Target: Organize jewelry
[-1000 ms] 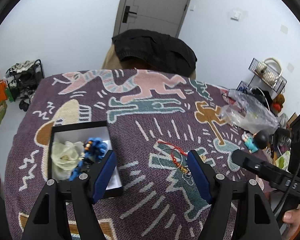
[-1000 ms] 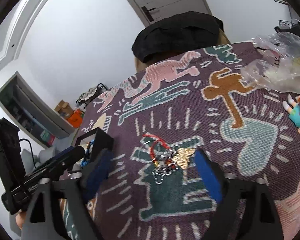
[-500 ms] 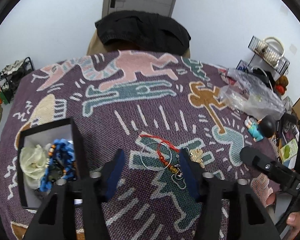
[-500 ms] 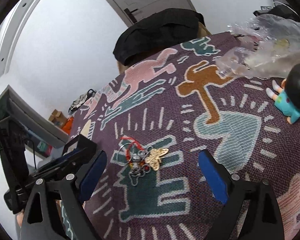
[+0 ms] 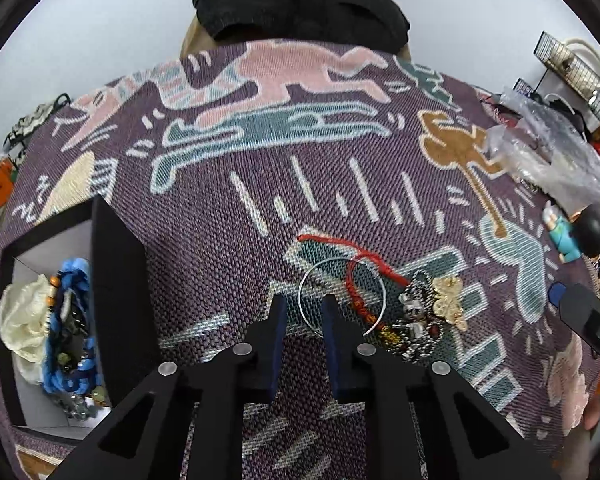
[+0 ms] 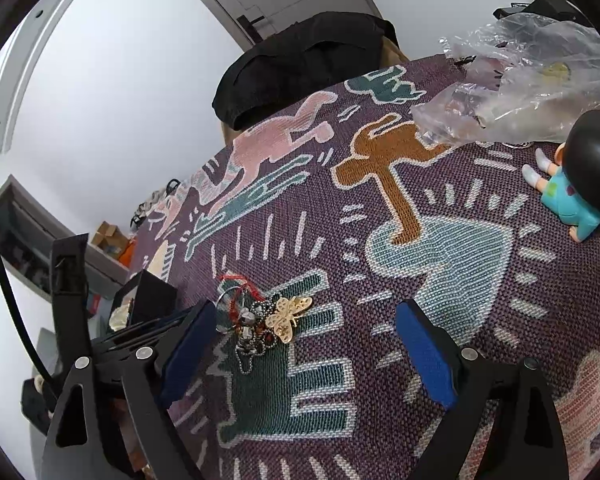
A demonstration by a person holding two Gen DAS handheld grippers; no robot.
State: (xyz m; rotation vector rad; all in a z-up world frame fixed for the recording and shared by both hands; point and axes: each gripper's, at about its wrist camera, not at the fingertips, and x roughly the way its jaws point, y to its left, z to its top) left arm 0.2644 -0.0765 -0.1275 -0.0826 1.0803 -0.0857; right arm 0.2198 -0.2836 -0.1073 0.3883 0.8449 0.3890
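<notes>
A small pile of jewelry lies on the patterned cloth: a thin silver hoop (image 5: pixel 342 295), a red cord bracelet (image 5: pixel 358 276), a ball chain with metal charms (image 5: pixel 414 312) and a gold butterfly piece (image 5: pixel 450 298). My left gripper (image 5: pixel 303 307) is low over the cloth with its jaws nearly closed around the hoop's left edge. A black box (image 5: pixel 116 264) at the left holds a blue bead bracelet (image 5: pixel 74 312) and a cream fabric flower (image 5: pixel 22 320). My right gripper (image 6: pixel 304 344) is open, to the right of the pile (image 6: pixel 260 320), with the butterfly (image 6: pixel 288 316) between its fingers.
Crumpled clear plastic bags (image 5: pixel 552 152) and a small doll in teal (image 6: pixel 572 184) lie at the right side of the table. A chair with a black garment (image 5: pixel 300 4) stands behind the far edge. A wire rack (image 5: pixel 576 68) stands at the far right.
My left gripper has moved right from the box to the pile, come lower and narrowed its jaws around the hoop's edge. My right gripper has drifted right and stayed open.
</notes>
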